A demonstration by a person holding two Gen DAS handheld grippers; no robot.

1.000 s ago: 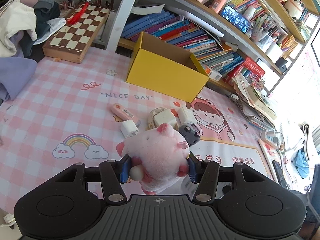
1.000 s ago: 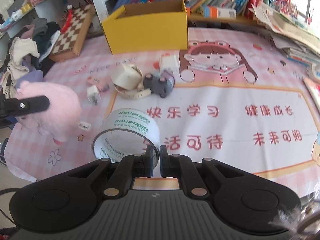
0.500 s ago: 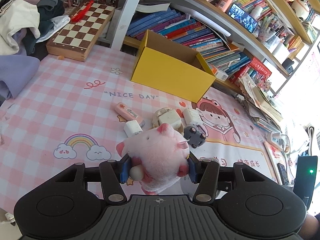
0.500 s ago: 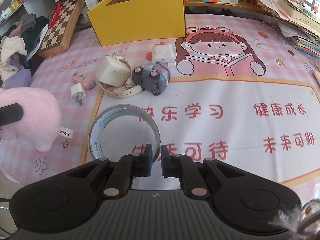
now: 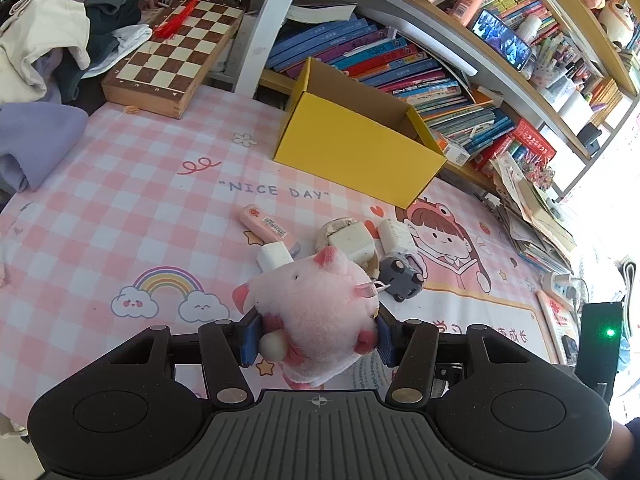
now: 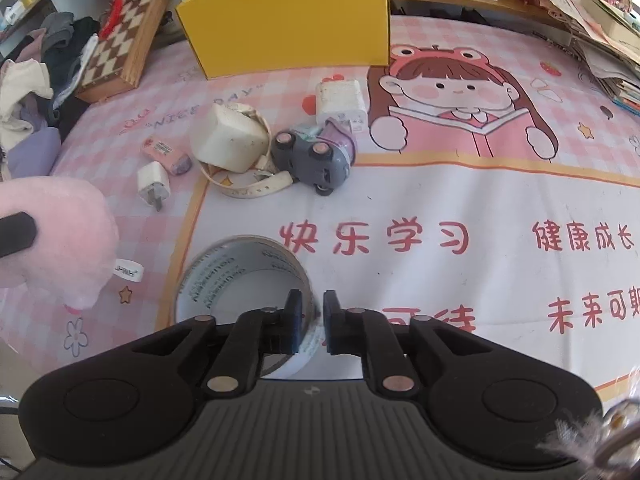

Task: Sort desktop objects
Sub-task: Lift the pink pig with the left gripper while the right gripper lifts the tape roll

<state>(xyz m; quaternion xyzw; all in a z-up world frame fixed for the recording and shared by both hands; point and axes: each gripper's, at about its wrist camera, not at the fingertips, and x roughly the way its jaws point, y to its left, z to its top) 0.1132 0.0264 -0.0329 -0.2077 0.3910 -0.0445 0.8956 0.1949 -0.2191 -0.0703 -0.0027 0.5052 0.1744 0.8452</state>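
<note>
Now carrying: left gripper (image 5: 318, 338) squeezes the plush pig (image 5: 316, 312); right gripper (image 6: 308, 322) pinches the tape roll (image 6: 244, 280).
Next, judging by the layout: lift both to the yellow box (image 6: 288, 20) at upper centre.

Pink plush pig (image 5: 316, 304) held off the mat, tag at its 3 o'clock side. Clear tape roll (image 6: 244, 276) tilted, wall pinched at 6 o'clock. Farther at 12: yellow box (image 6: 288, 28), open; before it chargers (image 6: 228, 140), grey toy car (image 6: 312, 160), pink eraser (image 6: 164, 154).
</note>
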